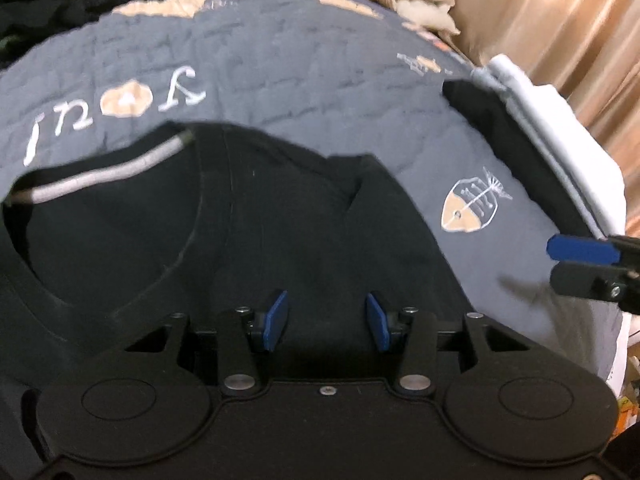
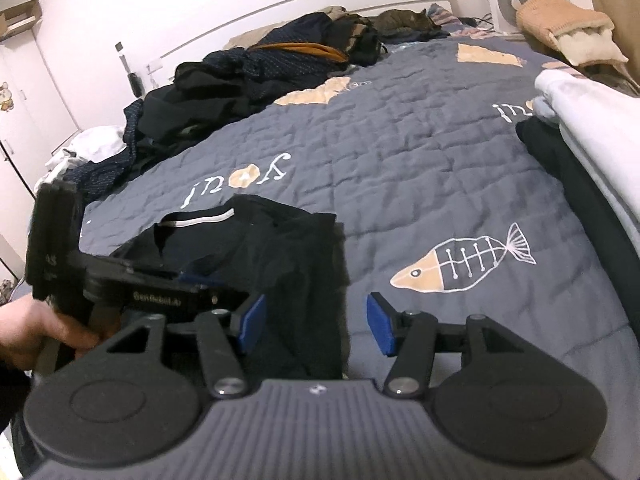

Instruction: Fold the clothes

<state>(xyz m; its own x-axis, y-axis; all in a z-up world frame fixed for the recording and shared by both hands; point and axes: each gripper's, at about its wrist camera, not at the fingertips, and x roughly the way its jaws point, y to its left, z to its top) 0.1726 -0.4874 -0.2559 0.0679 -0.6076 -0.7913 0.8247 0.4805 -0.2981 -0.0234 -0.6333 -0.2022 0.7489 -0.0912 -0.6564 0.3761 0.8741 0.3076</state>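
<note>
A black T-shirt (image 1: 280, 220) lies partly folded on the grey quilt, its neckline with a pale collar tape (image 1: 100, 176) at the left. My left gripper (image 1: 327, 320) hovers just over the shirt's shoulder area, open, with only flat fabric below the blue pads. In the right wrist view the same shirt (image 2: 260, 248) lies at the lower left, and my right gripper (image 2: 316, 326) is open over its near right edge; dark cloth shows between the pads, which do not press on it. The right gripper (image 1: 554, 264) also pokes in at the left view's right edge. A hand (image 2: 40, 328) holds the left gripper (image 2: 188, 280).
The grey quilt (image 2: 400, 152) with fish prints covers the bed. A heap of dark clothes (image 2: 240, 76) lines its far left side. A stack of folded white and black garments (image 2: 592, 120) sits at the right edge. A tan knitted item (image 2: 560, 20) and a fan (image 2: 508, 0) stand beyond.
</note>
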